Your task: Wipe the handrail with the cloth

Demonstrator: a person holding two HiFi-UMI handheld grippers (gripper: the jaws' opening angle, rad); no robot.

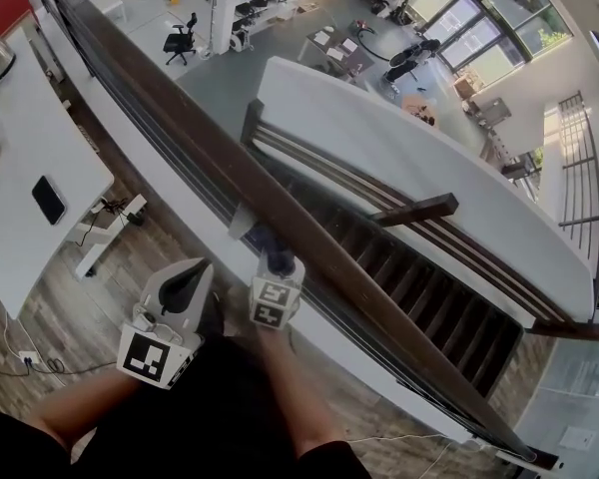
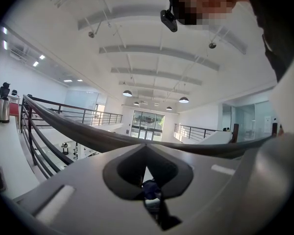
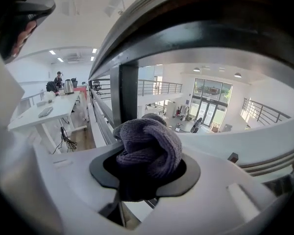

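Right tool (image 3: 148,175) pinching the bunched grey-purple cloth (image 3: 149,148), held just beneath the near edge of the dark wooden handrail (image 1: 150,93), beside a baluster; contact with the rail cannot be told. Left tool (image 2: 147,173) pressed together, empty, tip raised beside the rail

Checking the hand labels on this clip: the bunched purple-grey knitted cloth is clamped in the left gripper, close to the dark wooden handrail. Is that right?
Not quite: the right gripper clamps the bunched purple-grey knitted cloth, close to the dark wooden handrail, as the right gripper view shows. The left gripper has its jaws together on nothing.
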